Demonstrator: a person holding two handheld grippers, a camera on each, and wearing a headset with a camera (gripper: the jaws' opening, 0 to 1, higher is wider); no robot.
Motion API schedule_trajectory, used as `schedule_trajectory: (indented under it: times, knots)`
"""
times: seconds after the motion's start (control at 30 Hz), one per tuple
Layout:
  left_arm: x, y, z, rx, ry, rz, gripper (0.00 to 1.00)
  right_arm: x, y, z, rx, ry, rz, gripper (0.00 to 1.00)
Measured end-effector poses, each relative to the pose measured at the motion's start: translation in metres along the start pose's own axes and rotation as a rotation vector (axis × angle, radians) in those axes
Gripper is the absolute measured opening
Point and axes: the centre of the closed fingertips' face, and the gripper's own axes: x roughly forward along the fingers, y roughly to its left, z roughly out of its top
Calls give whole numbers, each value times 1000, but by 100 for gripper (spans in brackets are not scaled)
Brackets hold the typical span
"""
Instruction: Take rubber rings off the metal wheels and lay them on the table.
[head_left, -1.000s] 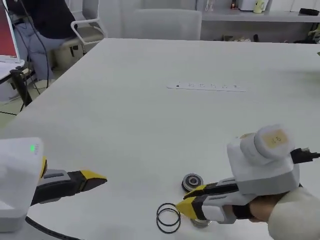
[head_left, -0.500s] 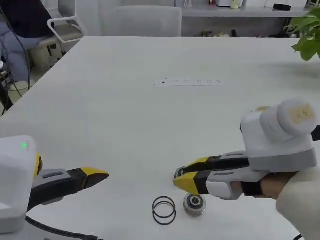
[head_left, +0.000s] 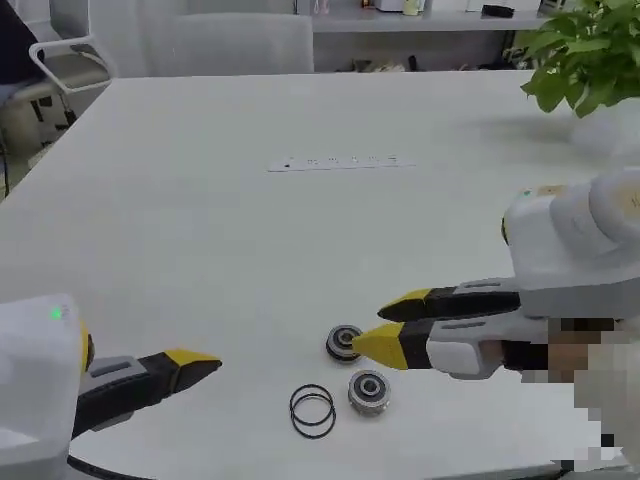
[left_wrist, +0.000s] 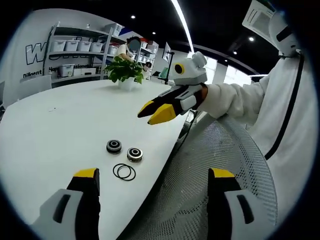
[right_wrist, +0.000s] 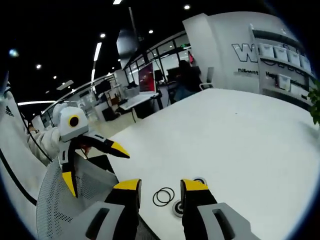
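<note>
Plant (head_left: 580, 60), socket strip (head_left: 335, 162) beyond wheels (head_left: 368, 390)

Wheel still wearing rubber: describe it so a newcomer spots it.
Near the white table's front edge lie two loose black rings. Just beyond them, beside the right tongs, sits the farther wheel; its rim is dark, while the nearer wheel is bare silver.

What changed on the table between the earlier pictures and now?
The right gripper drew back from beside the rubber rings and nearer wheel toward the farther wheel, jaws open, holding nothing. Rings, both wheels and the open left gripper kept their places.
</note>
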Motion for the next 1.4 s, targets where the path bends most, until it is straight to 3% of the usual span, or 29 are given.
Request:
schedule_trajectory:
  times: [0.13,0.27,0.5,0.73,1.03,1.23,1.4]
  knots:
    - [1,-6,0,20,1,-14,85,-6,-1,5,3,-17,-35,32]
    - [1,-5,-1,37,6,-5,84,-11,1,4,12,-22,-60,33]
    - [-2,-1,6,30,-35,14,86,-19,2,6,25,-30,-101,36]
    - [-2,-4,8,59,-39,7,84,-26,-3,9,42,-43,-143,37]
    - [-3,-7,12,48,-64,-25,84,-31,-7,9,66,-54,-198,39]
    - [-1,-9,8,42,-42,-44,82,-34,-15,7,90,-77,-204,39]
    - [-2,-4,7,41,-34,-14,82,-34,-27,2,111,-67,-184,40]
